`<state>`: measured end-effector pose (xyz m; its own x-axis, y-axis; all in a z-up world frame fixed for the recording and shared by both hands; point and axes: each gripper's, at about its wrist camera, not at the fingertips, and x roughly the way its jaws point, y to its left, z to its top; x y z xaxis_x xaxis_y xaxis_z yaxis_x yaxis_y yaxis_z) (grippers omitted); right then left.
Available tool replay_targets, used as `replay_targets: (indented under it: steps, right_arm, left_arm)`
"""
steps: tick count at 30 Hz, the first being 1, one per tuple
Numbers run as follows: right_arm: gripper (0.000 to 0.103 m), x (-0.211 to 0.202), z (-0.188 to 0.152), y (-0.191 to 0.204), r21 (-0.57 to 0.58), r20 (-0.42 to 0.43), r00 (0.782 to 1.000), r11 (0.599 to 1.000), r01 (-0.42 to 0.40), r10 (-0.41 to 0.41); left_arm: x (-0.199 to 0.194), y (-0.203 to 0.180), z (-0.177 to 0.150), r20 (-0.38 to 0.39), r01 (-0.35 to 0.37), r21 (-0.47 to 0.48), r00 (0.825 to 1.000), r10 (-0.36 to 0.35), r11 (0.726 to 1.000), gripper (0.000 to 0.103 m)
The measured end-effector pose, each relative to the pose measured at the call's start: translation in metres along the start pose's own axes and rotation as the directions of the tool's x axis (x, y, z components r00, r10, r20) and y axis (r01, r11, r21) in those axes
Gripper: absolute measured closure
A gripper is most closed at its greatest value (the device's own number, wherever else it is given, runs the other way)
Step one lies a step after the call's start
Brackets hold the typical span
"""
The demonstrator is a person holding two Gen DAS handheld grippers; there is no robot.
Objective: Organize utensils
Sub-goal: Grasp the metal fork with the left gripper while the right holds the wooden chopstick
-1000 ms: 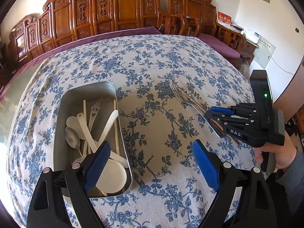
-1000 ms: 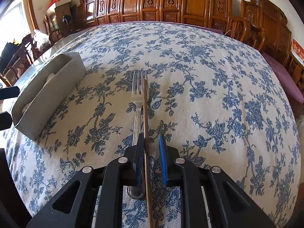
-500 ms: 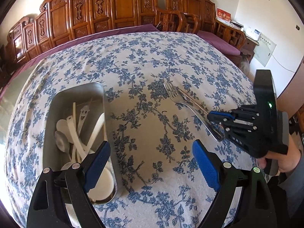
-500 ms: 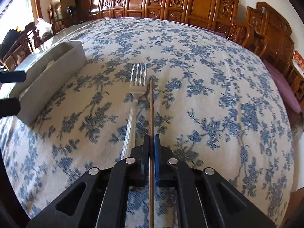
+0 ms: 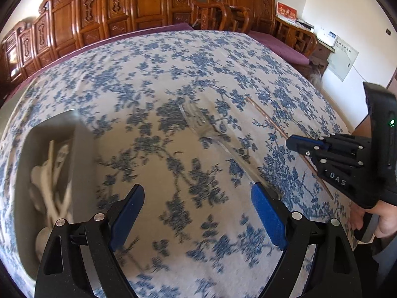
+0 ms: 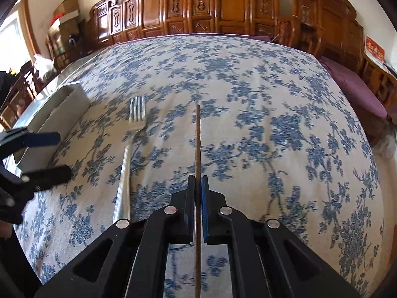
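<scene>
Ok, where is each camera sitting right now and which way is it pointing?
Left wrist: on the left claw, open over the tablecloth, facing the carved chairs; metal tray left, right claw and hand at right.
Right wrist: on the right claw, shut on a chopstick, looking along it; left claw at the left edge.
Shared: fork, chopstick, tray, tablecloth.

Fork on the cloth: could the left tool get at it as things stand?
Probably yes. The left tool is open, the fork lies bare on the tablecloth, and the right tool grips only the chopstick.
</scene>
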<state>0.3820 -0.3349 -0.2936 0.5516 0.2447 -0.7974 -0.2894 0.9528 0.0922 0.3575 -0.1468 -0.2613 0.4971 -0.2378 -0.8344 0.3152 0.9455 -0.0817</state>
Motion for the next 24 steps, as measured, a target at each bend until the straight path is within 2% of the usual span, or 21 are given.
replay_targets:
  steps: [6, 11, 15, 17, 19, 24]
  right_arm:
    - [0.097, -0.003, 0.001, -0.014, 0.048, 0.017, 1.000, 0.999, 0.023, -0.024]
    - [0.097, -0.005, 0.002, -0.020, 0.065, 0.026, 0.999, 0.998, 0.018, -0.020]
    - [0.097, -0.006, 0.004, -0.023, 0.079, 0.035, 0.999, 0.997, 0.007, -0.010]
    - [0.097, -0.006, 0.004, -0.023, 0.082, 0.035, 0.999, 0.997, 0.005, -0.008]
    - [0.097, -0.006, 0.004, -0.022, 0.082, 0.035, 0.999, 0.997, -0.001, -0.002]
    - [0.097, -0.006, 0.005, -0.019, 0.082, 0.040, 0.999, 0.997, -0.008, 0.004]
  left_arm:
    - [0.021, -0.013, 0.015, 0.001, 0.011, 0.009, 1.000, -0.011, 1.000, 0.020]
    - [0.041, -0.026, 0.027, -0.016, 0.021, 0.020, 1.000, -0.021, 1.000, 0.039]
    - [0.052, -0.033, 0.033, -0.027, 0.001, 0.039, 1.000, 0.001, 0.999, 0.055]
    - [0.056, -0.033, 0.035, -0.036, -0.004, 0.033, 0.999, 0.005, 0.999, 0.058]
    - [0.060, -0.032, 0.036, -0.047, 0.000, 0.026, 0.999, 0.001, 1.000, 0.070]
    - [0.062, -0.032, 0.037, -0.038, -0.005, 0.028, 0.999, 0.006, 1.000, 0.081]
